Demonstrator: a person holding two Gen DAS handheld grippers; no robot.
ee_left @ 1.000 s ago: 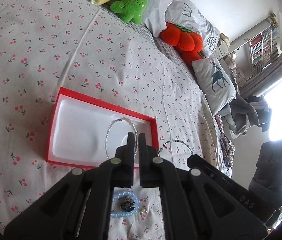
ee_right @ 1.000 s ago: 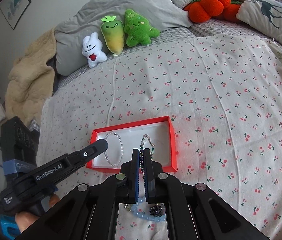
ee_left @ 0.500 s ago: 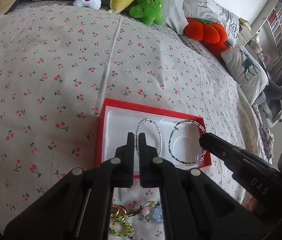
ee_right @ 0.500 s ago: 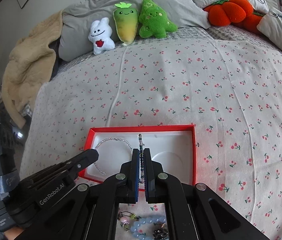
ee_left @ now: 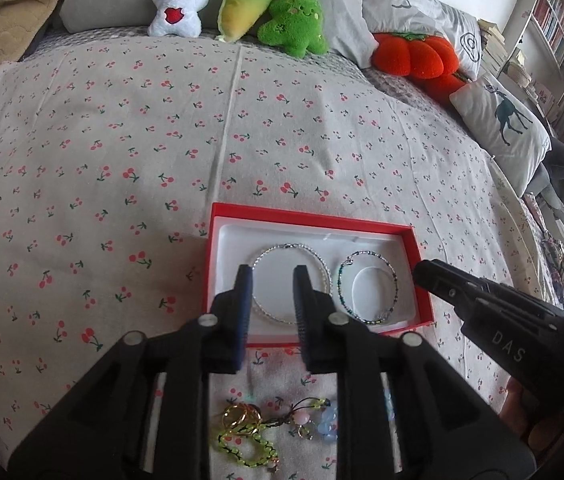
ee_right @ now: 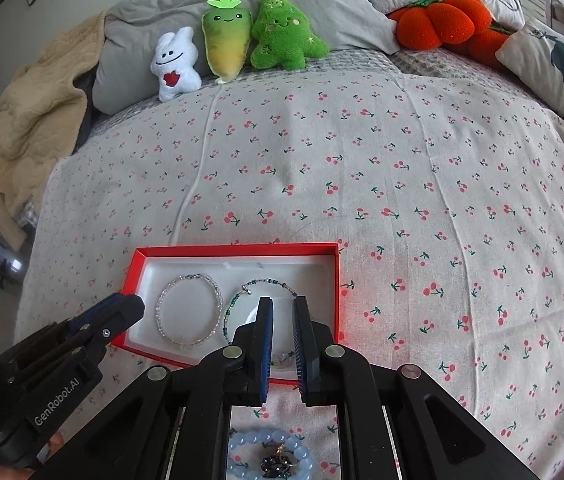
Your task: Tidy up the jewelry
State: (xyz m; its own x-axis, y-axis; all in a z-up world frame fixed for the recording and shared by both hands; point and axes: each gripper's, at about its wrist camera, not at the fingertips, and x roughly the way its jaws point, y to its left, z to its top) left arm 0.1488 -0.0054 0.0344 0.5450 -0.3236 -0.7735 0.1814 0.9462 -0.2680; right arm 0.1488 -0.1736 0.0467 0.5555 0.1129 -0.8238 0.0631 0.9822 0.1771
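A red box with a white lining (ee_left: 310, 216) (ee_right: 238, 249) lies on the cherry-print bedspread. A clear beaded bracelet (ee_left: 282, 249) (ee_right: 166, 292) lies in its left part and a dark green beaded bracelet (ee_left: 390, 272) (ee_right: 234, 300) in its right part. My left gripper (ee_left: 271, 276) is open and empty above the clear bracelet. My right gripper (ee_right: 282, 306) is open and empty above the green bracelet. Loose jewelry lies in front of the box: gold rings (ee_left: 238, 416), a yellow-green bead string (ee_left: 250, 450), and a light blue bead bracelet (ee_right: 272, 440).
Plush toys (ee_left: 242, 4) (ee_right: 234, 40), grey pillows and an orange pumpkin cushion (ee_left: 414, 56) line the far side of the bed. A beige blanket (ee_right: 22, 120) lies at the far left. A deer-print pillow (ee_left: 502, 120) sits at the right edge.
Both grippers have opened and let go of the bracelets, which now lie flat in the box. Both have drawn back towards me.
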